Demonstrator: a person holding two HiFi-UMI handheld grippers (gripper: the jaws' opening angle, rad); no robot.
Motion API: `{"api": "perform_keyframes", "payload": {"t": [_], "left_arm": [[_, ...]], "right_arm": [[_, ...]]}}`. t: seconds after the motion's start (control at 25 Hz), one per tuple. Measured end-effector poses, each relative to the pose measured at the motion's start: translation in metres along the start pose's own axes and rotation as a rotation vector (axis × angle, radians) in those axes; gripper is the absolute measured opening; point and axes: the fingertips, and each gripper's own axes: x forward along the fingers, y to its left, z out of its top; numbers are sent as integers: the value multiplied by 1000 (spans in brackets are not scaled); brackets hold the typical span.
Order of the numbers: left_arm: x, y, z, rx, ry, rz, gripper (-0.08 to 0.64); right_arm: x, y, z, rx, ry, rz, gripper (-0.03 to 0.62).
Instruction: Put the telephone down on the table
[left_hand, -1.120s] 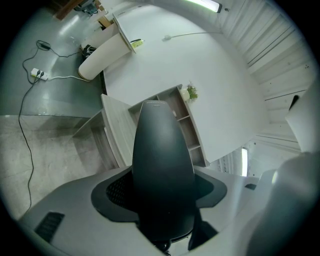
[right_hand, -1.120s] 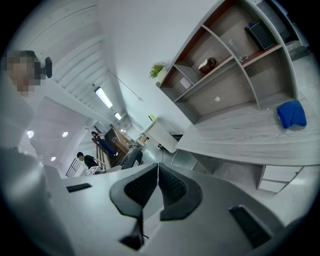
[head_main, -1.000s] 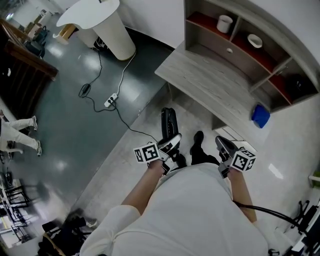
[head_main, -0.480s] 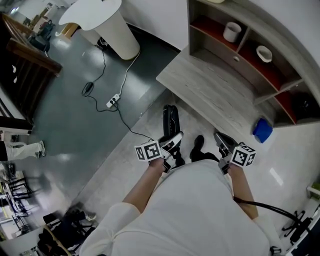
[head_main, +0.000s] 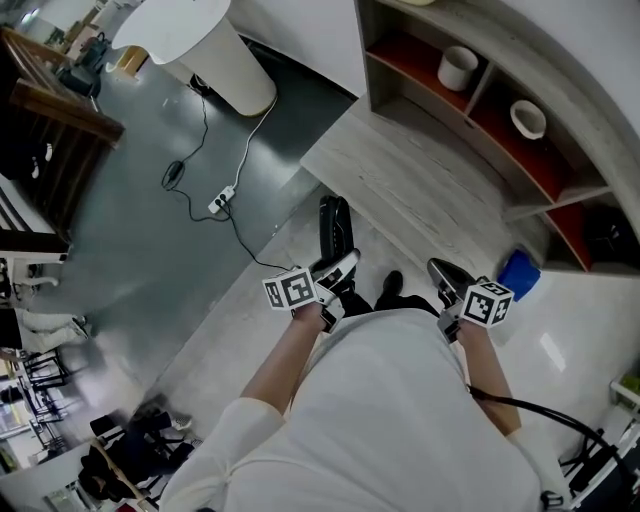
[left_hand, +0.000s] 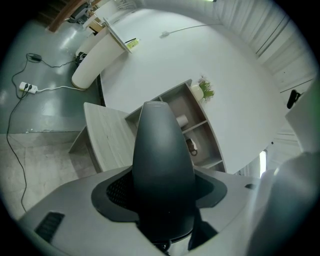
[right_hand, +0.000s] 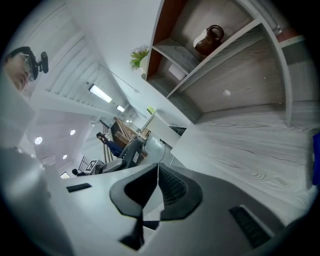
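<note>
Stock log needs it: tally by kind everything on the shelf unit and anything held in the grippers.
Potted plant: 1
White cup: 1
White bowl: 1
Brown jug: 1
Black telephone handset: 1
Total: 5

Two grippers show: left gripper (head_main: 340, 270), right gripper (head_main: 446, 280). One telephone (head_main: 334, 228), one table (head_main: 430, 190), one cup (head_main: 459, 67) and one bowl (head_main: 527, 118) lie between twelve and two o'clock.
</note>
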Motion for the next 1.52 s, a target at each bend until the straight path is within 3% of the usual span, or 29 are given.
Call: {"api": "perform_keyframes", "payload": {"t": [0.28,0.48,0.76,1.24,1.52], "left_arm": [[28,3,13,6,30,23,308],[45,14,30,55,95,43,308],[78,40,62,66,195,18,308],[162,115,133,272,423,73,308],[217,162,159,330,519,118,308]], "right_arm": [[-3,-19,28,33,-31,-19,20],[5,-24,36,58,-65,-41,19],[18,-35,49,141,-160,-117,19],[44,-33,67,196,-260,-257,20],[52,-33,70,241,-308,-334,20]]}}
